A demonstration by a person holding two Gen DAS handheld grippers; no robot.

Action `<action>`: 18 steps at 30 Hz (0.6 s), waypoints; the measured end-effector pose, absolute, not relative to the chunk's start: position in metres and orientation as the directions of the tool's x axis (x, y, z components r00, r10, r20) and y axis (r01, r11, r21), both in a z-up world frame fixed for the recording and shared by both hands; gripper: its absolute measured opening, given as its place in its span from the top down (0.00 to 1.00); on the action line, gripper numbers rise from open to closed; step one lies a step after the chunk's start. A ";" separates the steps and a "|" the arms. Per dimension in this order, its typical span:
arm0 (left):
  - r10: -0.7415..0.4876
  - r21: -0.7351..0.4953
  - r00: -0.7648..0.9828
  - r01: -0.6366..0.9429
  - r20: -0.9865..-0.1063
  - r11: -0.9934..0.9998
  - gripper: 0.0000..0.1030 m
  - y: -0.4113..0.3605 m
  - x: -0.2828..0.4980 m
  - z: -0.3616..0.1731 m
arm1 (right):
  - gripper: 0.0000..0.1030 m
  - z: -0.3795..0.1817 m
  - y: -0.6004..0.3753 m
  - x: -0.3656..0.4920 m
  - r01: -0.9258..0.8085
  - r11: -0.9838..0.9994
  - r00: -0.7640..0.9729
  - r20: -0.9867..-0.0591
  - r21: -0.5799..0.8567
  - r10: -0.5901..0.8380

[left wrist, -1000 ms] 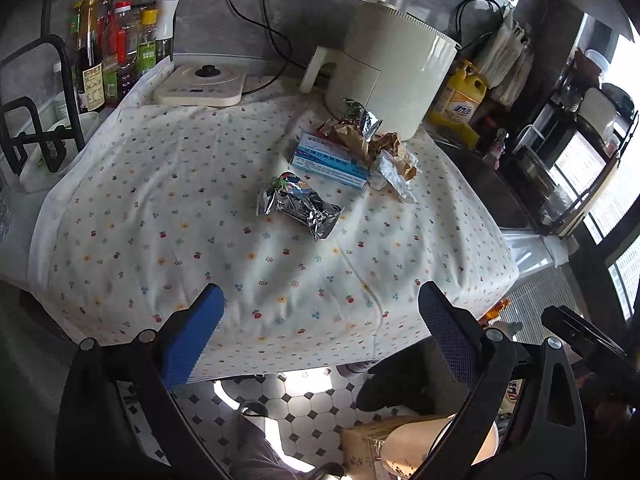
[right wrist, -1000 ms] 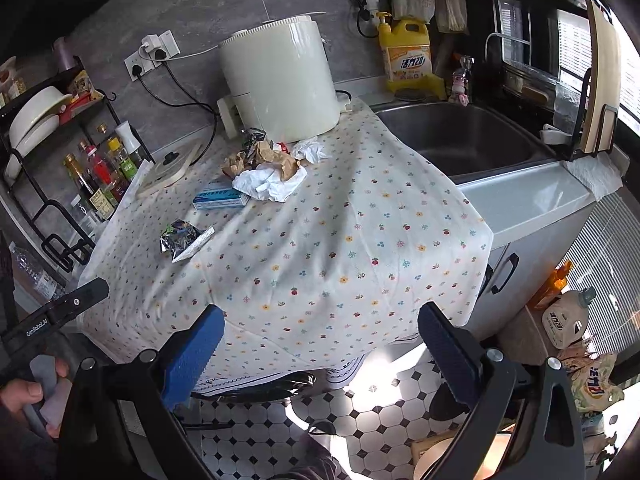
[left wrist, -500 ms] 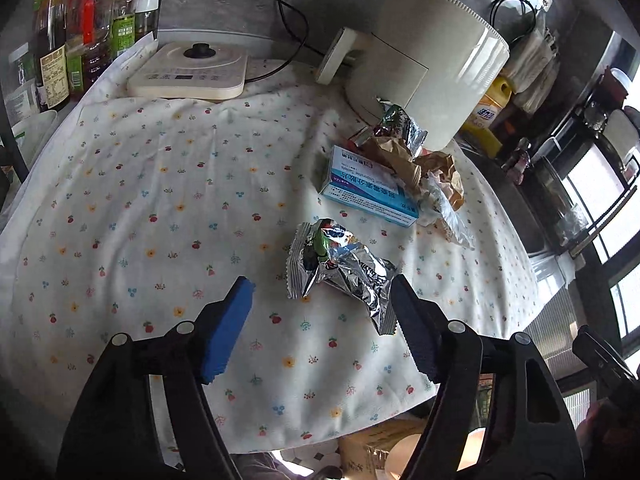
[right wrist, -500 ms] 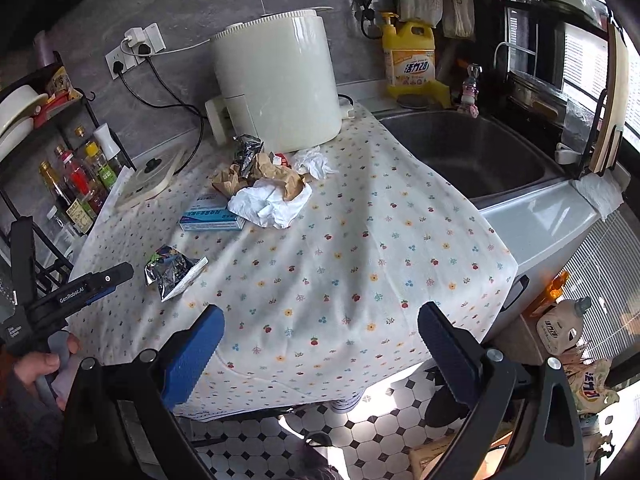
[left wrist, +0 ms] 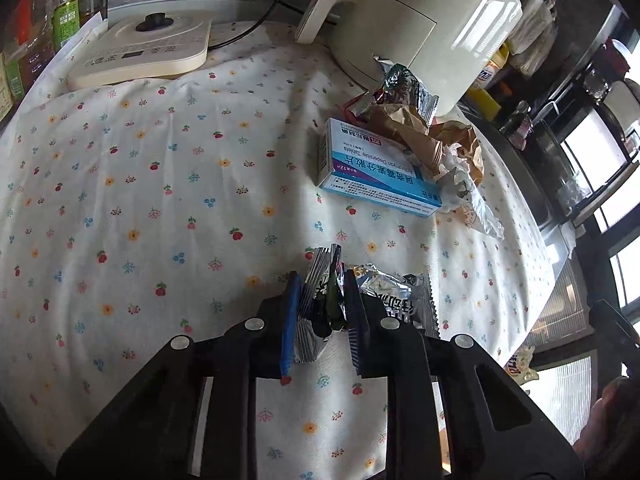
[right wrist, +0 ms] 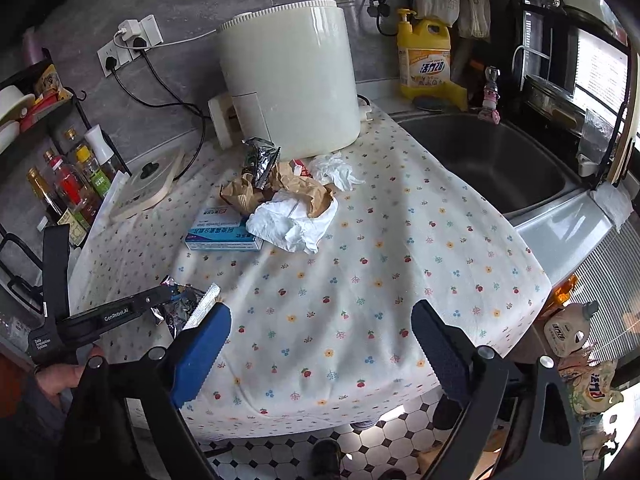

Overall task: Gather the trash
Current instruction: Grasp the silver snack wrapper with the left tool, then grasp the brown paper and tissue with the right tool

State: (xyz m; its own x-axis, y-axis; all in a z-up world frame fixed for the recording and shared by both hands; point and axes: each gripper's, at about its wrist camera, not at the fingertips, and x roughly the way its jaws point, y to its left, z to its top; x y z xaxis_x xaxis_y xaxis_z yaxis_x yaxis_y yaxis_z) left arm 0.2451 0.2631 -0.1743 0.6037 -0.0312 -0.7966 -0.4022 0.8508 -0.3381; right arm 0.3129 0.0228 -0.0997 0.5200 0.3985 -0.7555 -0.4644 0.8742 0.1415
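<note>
At the near left edge of the flowered tablecloth [right wrist: 360, 264], the left gripper [left wrist: 320, 300] is closing, its fingers pinching a crumpled foil wrapper [left wrist: 384, 292]. Only one end is caught, so the slick foil may slide out on lifting. Rightwards, the right gripper [right wrist: 320, 344] hangs spread wide, just starting to close, holding nothing, short of the paper trash pile [right wrist: 292, 208]

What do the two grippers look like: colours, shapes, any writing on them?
Both are black plastic with silver screws. Each left gripper and right gripper has one blue ribbed pad and one dark ribbed pad. The right view shows white lettering "GenRobot.AI" on the left gripper's side.
</note>
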 end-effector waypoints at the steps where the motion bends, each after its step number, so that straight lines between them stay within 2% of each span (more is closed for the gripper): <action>1: -0.034 -0.345 0.608 -0.403 -0.793 0.848 0.83 0.264 0.245 -0.173 | 0.14 -0.100 0.025 0.315 -0.472 0.871 0.517 -0.756 0.139 0.401; 7: -0.007 -0.372 0.647 -0.430 -0.763 0.823 0.84 0.275 0.236 -0.155 | 0.19 -0.100 0.042 0.341 -0.505 0.846 0.487 -0.755 0.168 0.440; 14: 0.101 -0.352 0.651 -0.527 -0.752 0.773 0.84 0.298 0.230 -0.133 | 0.32 -0.098 0.078 0.392 -0.583 0.788 0.421 -0.756 0.198 0.502; 17: 0.144 -0.347 0.649 -0.566 -0.747 0.748 0.84 0.304 0.225 -0.127 | 0.34 -0.095 0.098 0.413 -0.624 0.761 0.421 -0.743 0.179 0.520; 18: 0.157 -0.342 0.643 -0.580 -0.750 0.739 0.84 0.306 0.224 -0.127 | 0.38 -0.096 0.104 0.420 -0.631 0.754 0.412 -0.745 0.182 0.524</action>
